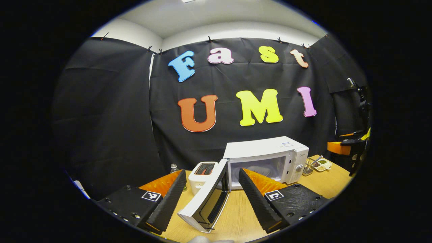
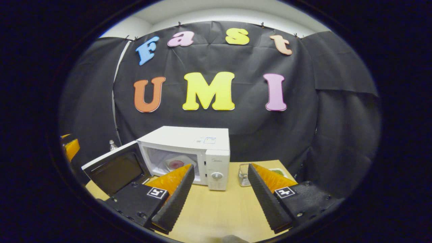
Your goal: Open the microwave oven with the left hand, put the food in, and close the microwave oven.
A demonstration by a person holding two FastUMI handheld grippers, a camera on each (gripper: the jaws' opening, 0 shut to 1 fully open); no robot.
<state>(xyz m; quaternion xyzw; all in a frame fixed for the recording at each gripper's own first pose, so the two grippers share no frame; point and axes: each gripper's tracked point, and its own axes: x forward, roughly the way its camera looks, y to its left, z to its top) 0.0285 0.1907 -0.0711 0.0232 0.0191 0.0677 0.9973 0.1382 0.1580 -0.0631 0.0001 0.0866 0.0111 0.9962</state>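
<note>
Standing wide open, the microwave door (image 1: 206, 199) swings out toward the left gripper (image 1: 209, 199), its outer edge lying between that gripper's two spread fingers without either one pressing on it, as far as I can tell. The microwave (image 1: 266, 158) sits at the back of the bench (image 1: 236, 216), a toaster (image 1: 202, 173) just beside it on its hinge side. Inside the cavity, a plate with food (image 2: 175, 164) already seems to rest on the turntable, so what remains, I'd judge, is the closing. The right gripper (image 2: 219, 199) hovers with fingers apart and nothing in them, facing the control panel (image 2: 217, 170), farther from the door. The door's long edge runs upright, hinged at the cavity's left side; the left gripper is plainly nearer, and pushing the door away and rightward should shut it.
</note>
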